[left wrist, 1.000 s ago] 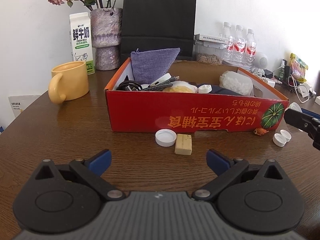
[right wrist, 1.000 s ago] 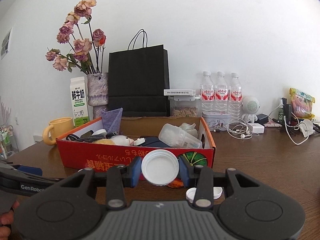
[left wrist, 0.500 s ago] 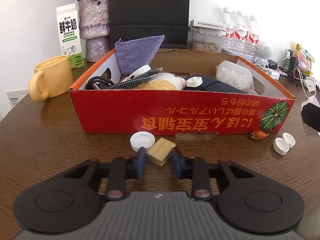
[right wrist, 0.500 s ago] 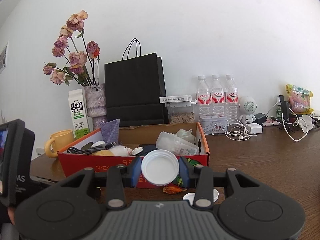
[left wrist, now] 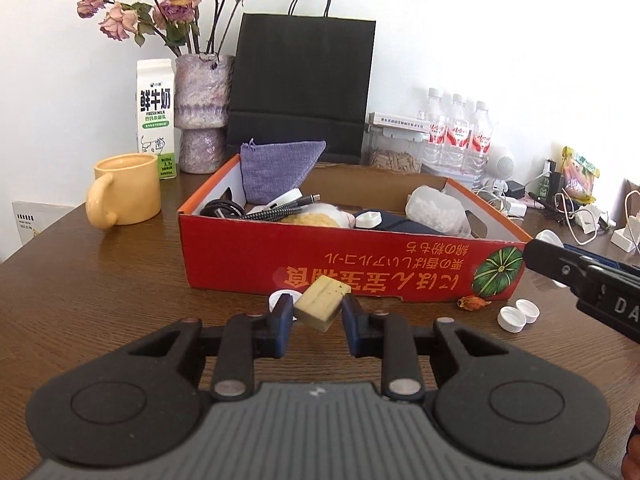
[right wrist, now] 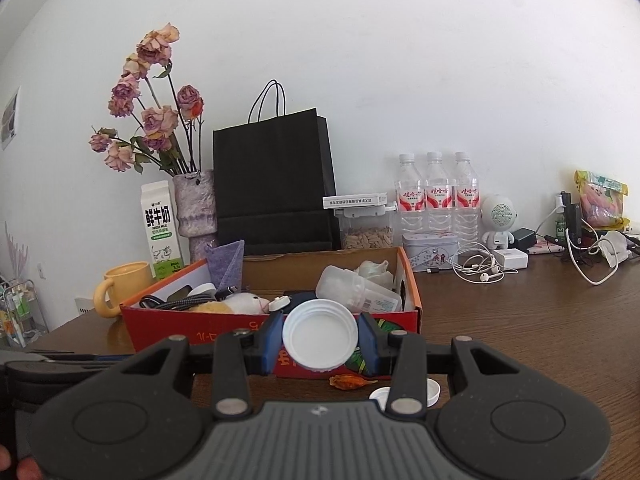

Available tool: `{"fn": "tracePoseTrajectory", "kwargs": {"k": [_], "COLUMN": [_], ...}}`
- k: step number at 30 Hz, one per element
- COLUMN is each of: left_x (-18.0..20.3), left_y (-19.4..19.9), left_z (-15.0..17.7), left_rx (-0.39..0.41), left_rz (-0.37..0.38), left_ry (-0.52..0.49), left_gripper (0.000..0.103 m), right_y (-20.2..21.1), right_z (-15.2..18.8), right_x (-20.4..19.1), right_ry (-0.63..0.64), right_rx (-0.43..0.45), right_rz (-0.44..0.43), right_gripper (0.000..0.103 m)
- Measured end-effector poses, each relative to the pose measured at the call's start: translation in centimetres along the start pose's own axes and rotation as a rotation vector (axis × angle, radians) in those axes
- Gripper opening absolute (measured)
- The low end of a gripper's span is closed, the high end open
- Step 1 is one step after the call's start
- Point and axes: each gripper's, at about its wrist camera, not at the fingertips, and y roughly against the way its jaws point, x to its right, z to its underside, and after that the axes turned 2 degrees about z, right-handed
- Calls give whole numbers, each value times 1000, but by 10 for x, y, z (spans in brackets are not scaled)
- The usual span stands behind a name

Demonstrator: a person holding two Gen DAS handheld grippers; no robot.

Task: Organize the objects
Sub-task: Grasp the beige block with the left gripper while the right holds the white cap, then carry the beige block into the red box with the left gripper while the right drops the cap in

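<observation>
Left tongs [left wrist: 316, 322], lower centre of the left view: closed on the tan block [left wrist: 323, 303], which sits tilted between the pads, lifted just in front of the red box [left wrist: 340, 258]. Behind it, one white cap [left wrist: 280, 298] on the table [left wrist: 100, 300].

Right tongs [right wrist: 320, 346], lower centre of the right view: gripping a wide white lid [right wrist: 320, 335], held before the box's front wall.

Done: box already holds cable, purple pouch, plastic jar, other bits. Left: drop block and lid in; then the two small caps [left wrist: 518, 315] and the dried orange scrap [left wrist: 472, 303], lower right.
</observation>
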Motion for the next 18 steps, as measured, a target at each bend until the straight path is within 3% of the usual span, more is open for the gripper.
{"fn": "tracePoseTrajectory", "kwargs": {"k": [12,18], "left_x": [1,6], "left_y": [19,14], "left_z": [2,-20], "left_rx": [55,100], "left_rz": [-7,-7], "left_ry": [-18,-50], "left_gripper": [27,27], "right_y": [-4,-5], "right_z": [4,-4], "right_x": [-5,-10], "right_ry": [22,36], "right_rx": [-9,36], "right_rz": [-6,-48], "right_gripper": [39,39]}}
